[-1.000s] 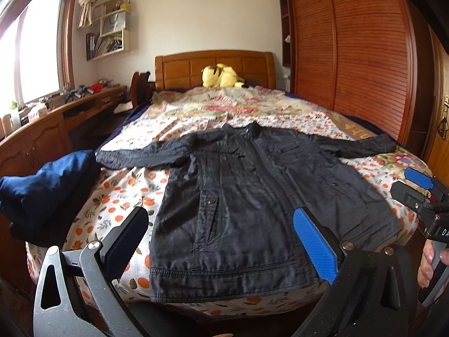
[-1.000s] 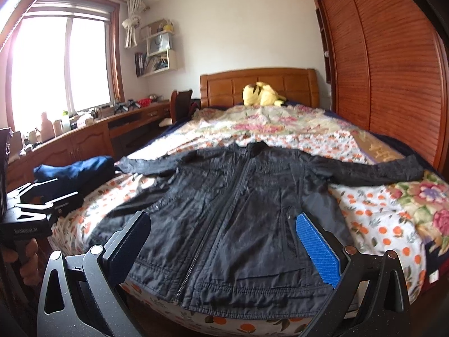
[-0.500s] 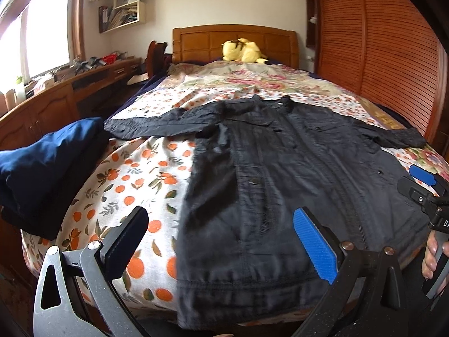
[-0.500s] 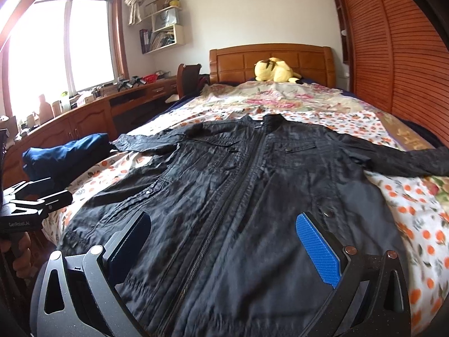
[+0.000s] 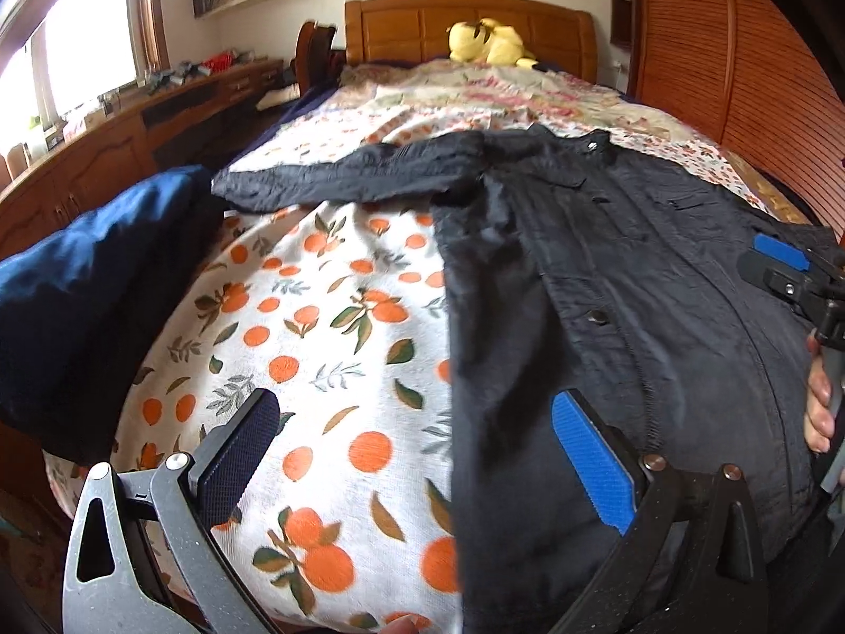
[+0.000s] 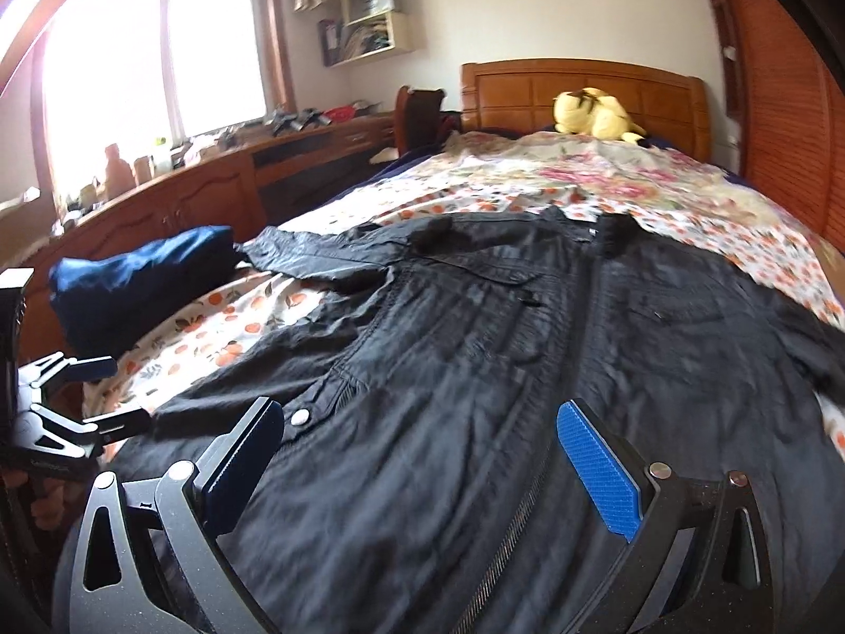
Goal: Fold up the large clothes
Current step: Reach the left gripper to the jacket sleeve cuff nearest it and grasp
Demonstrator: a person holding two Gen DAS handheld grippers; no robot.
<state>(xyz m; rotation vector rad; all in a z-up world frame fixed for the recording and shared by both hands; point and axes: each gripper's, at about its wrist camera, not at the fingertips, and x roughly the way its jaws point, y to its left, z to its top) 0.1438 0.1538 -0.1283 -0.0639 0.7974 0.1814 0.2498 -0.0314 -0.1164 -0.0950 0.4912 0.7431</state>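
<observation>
From my left wrist camera I see the left gripper (image 5: 417, 454) with its jaws spread wide, holding nothing; its dark pad hangs over the orange-print bedspread (image 5: 327, 348) and its blue pad over the near left edge of the black jacket (image 5: 623, 285). The jacket lies flat on the bed, front up, collar toward the wooden headboard (image 5: 470, 26), one sleeve stretched out to the left until it meets a dark blue bundle of cloth (image 5: 90, 285) at the bed's corner. At the right edge of this view sits the right gripper (image 5: 787, 269) (only its blue pad and dark frame show), with the fingers of a hand (image 5: 818, 396) wrapped round its handle; a yellow plush toy (image 5: 488, 42) rests against the headboard.

From my right wrist camera the right gripper (image 6: 422, 470) is likewise spread, both pads low over the lower front of the jacket (image 6: 528, 348), pinching nothing; the zip runs up between the pads toward the collar. The snap-button placket lies just beside the dark pad. At far left the left gripper (image 6: 90, 396) shows open beside the jacket's hem, over the bed edge. The blue bundle (image 6: 142, 280) sits beyond it, touching the sleeve end; a wooden desk (image 6: 211, 195) runs under the window (image 6: 158, 53).
</observation>
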